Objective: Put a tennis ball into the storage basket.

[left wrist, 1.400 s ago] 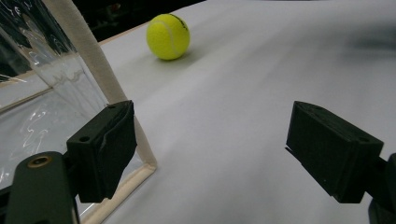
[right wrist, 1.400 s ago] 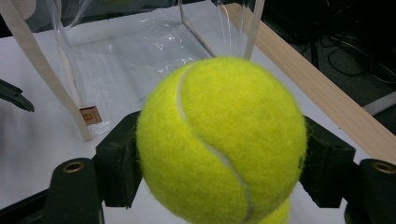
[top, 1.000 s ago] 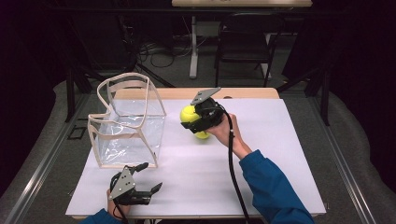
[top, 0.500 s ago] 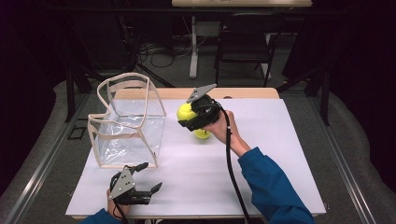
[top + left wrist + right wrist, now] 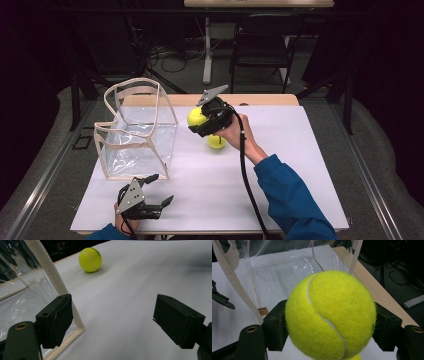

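Item: right gripper (image 5: 200, 121), fingers clamped on a fuzzy yellow-green tennis ball (image 5: 196, 116), held above the table.
Detail: in the high view the clear plastic bag with cream fabric edging (image 5: 137, 130) stands just left of the held ball, mouth upward; a second tennis ball (image 5: 216, 142) lies on the white table (image 5: 280, 165) below the hand. Left gripper (image 5: 155, 192), fingers spread empty, lower left, near the bag's front corner.
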A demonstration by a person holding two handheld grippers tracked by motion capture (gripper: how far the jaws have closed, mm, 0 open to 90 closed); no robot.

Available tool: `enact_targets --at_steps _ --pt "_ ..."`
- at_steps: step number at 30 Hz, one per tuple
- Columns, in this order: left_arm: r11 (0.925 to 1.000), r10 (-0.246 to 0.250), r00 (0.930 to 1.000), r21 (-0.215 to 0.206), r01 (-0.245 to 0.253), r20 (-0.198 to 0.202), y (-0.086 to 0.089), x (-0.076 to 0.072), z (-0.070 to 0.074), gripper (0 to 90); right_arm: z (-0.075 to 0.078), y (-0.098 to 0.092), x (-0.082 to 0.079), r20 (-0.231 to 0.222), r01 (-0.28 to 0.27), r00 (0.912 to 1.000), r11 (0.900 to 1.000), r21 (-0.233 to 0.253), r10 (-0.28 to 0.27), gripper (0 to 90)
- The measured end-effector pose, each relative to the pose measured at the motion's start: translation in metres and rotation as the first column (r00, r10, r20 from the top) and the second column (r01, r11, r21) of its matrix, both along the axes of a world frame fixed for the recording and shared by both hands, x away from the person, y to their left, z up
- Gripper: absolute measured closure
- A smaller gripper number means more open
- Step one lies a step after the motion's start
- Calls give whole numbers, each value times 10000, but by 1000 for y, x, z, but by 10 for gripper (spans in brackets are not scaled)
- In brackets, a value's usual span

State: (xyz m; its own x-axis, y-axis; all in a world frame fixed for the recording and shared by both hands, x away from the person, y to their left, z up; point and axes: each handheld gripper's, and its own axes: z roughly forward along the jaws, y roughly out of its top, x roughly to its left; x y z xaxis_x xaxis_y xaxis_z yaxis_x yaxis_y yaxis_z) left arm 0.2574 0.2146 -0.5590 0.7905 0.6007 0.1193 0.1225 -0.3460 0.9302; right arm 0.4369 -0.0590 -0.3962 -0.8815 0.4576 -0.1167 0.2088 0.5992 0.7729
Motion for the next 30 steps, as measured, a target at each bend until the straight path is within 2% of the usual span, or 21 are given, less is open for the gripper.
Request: enact_targets --at_steps 30 --pt "10000 -2 10000 -57 2 52 0 0 0 160 19 14 4 243 -139 9996 9999 54 137 264"
